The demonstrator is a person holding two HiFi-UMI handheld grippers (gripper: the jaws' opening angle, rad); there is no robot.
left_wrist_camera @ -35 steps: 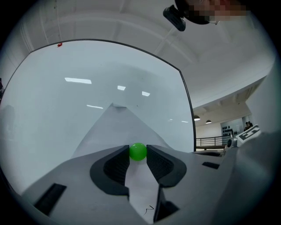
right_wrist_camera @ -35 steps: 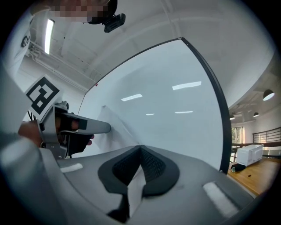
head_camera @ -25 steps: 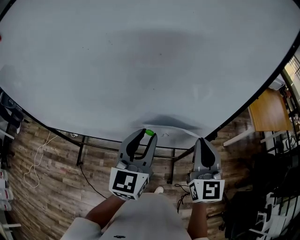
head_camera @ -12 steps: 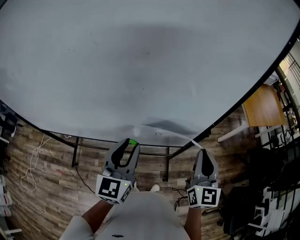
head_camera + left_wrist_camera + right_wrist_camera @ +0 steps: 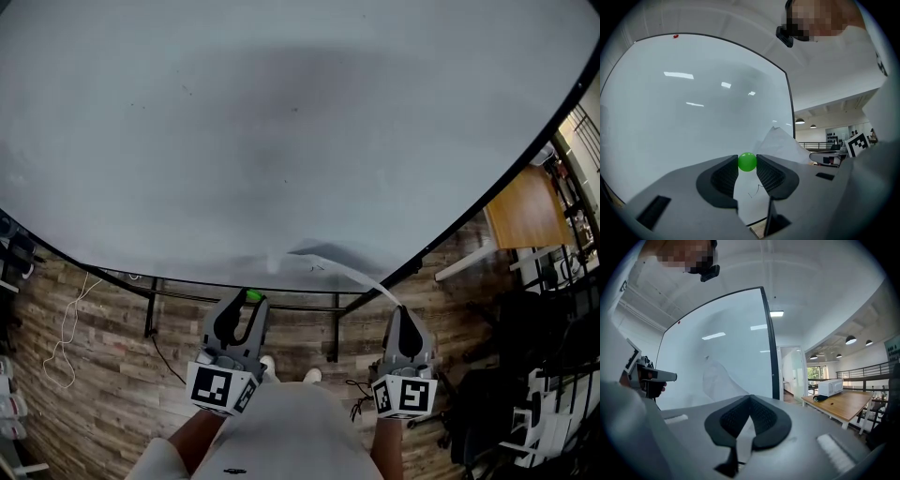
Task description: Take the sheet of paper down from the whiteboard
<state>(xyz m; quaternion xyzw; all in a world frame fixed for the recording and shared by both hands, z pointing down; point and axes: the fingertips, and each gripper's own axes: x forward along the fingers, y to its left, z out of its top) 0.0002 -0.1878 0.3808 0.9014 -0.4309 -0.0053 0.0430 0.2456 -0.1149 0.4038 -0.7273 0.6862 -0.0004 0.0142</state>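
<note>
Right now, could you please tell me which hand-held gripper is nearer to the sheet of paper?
Right. The right hand-held gripper is shut on an edge of the sheet of paper. The left hand-held gripper, holding a green ball, sits apart from it, to its left.

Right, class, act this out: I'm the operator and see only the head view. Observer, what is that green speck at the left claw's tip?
Observer: The left gripper view shows a green ball, pinched between the left claw's pads.
Operator: Is the right claw closed?
Observer: Yes; the right gripper view shows it shut on the sheet of paper.
Operator: Anything on that wooden table?
Observer: A white box-shaped appliance stands on it, in the right gripper view.
</note>
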